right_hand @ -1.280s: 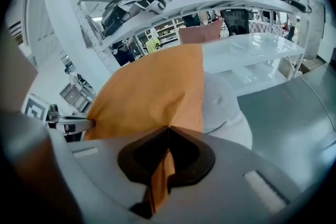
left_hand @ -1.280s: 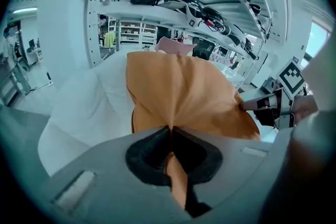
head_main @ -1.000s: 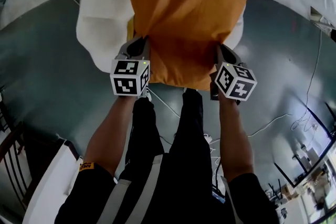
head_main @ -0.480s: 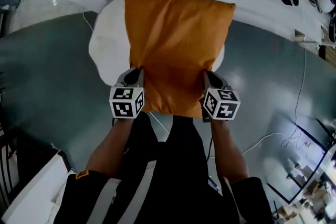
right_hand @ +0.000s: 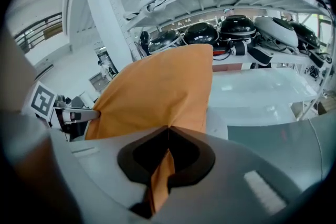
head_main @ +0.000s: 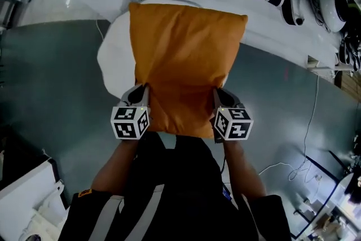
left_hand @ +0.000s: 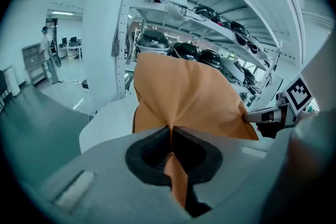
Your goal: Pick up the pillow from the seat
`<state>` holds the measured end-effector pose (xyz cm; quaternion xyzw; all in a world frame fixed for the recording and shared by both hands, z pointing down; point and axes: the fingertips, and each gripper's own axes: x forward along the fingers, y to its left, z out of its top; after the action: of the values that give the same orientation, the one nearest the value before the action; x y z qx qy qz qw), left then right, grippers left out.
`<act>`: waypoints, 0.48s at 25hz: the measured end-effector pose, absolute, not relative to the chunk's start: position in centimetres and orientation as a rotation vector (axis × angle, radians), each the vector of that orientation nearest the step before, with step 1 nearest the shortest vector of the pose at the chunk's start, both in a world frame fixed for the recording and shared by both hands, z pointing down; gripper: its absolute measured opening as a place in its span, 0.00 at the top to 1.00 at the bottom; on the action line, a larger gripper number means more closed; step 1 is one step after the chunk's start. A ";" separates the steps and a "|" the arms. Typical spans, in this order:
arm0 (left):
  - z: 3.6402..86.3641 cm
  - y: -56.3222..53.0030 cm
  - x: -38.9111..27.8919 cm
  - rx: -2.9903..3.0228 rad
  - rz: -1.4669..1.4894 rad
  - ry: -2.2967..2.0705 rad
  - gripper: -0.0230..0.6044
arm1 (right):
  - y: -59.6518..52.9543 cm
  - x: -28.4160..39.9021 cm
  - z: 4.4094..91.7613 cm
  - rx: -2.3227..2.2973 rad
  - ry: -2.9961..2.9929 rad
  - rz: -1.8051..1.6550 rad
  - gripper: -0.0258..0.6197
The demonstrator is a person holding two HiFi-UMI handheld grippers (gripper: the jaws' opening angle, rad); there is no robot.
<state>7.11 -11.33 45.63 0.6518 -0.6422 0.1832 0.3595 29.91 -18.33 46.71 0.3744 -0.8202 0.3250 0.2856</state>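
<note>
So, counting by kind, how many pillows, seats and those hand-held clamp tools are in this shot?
Orange fabric pillow: 1
White rounded seat: 1
Grey hand-held two-jaw grippers: 2, the left gripper and the right gripper, each shut on a near corner of the pillow
Total: 4

— Where does the head view sit?
— High over the person, facing steeply down past both arms to the pillow (head_main: 183, 59) and the floor (head_main: 51, 76).
— And the tool views?
— Each rides close behind its own jaws, facing the shelves (left_hand: 210, 13). Both share the pillow. The left one also catches the right tool (left_hand: 252, 117), the right one the left tool (right_hand: 90, 113).
</note>
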 end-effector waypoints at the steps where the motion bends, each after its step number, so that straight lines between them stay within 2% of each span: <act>1: 45.0 -11.1 7.3 1.676 0.458 -1.667 0.95 | -18.3 30.1 46.0 0.992 -2.203 0.859 0.95; 12: 39.5 -7.5 8.0 1.691 0.394 -1.724 0.95 | -15.8 30.3 40.7 0.980 -2.267 0.807 0.95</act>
<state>7.96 -7.49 39.47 0.6498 -0.6626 0.1513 0.3403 30.34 -15.83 40.73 0.3635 -0.8404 0.2991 0.2684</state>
